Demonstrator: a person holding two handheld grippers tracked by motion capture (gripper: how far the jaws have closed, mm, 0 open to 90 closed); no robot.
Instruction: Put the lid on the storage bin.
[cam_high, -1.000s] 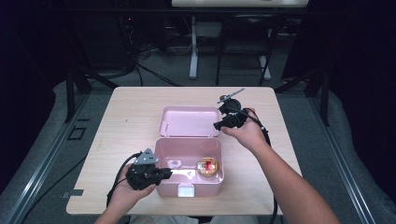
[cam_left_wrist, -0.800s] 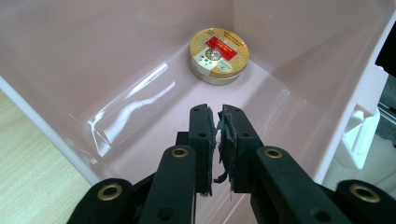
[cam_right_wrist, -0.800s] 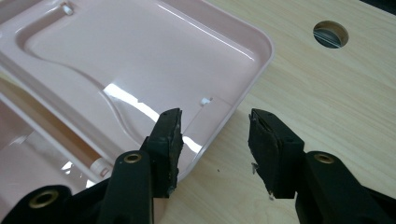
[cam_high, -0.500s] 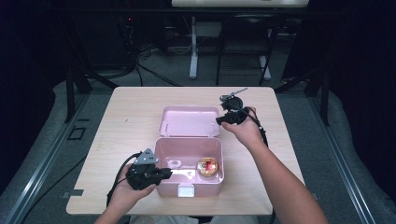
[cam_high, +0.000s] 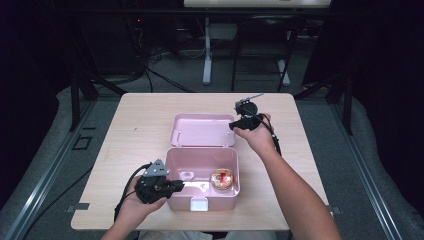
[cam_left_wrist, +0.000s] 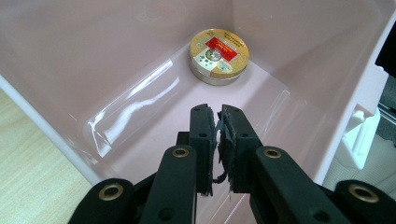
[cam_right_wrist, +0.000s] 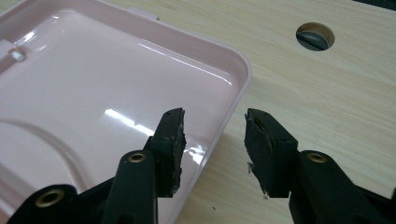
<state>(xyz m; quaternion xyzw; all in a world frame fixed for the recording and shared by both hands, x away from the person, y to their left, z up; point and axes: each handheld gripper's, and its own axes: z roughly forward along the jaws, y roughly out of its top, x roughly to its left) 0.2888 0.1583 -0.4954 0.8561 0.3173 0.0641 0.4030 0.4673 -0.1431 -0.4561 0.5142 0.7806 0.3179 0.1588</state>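
Note:
An open pink box (cam_high: 202, 153) stands at the table's near middle, with its lid (cam_high: 202, 130) lying flat behind it. A round gold tin with a red label (cam_high: 221, 179) lies on the box floor at the right, and it is also seen in the left gripper view (cam_left_wrist: 219, 57). My left gripper (cam_high: 180, 186) reaches over the box's left wall (cam_left_wrist: 70, 56). Its jaws (cam_left_wrist: 218, 112) are shut with nothing between them, short of the tin. My right gripper (cam_high: 234, 125) is open at the lid's right edge. It (cam_right_wrist: 215, 121) straddles the lid's rim (cam_right_wrist: 236, 88) without touching it.
The light wooden table (cam_high: 140, 130) has bare surface left and right of the box. A round cable hole (cam_right_wrist: 315, 36) sits in the tabletop just beyond the lid's corner. A white latch (cam_high: 198, 204) sticks out of the box's front wall.
My right gripper has sunk a little toward the lid's right edge. The left gripper, the box and the tin have not moved.

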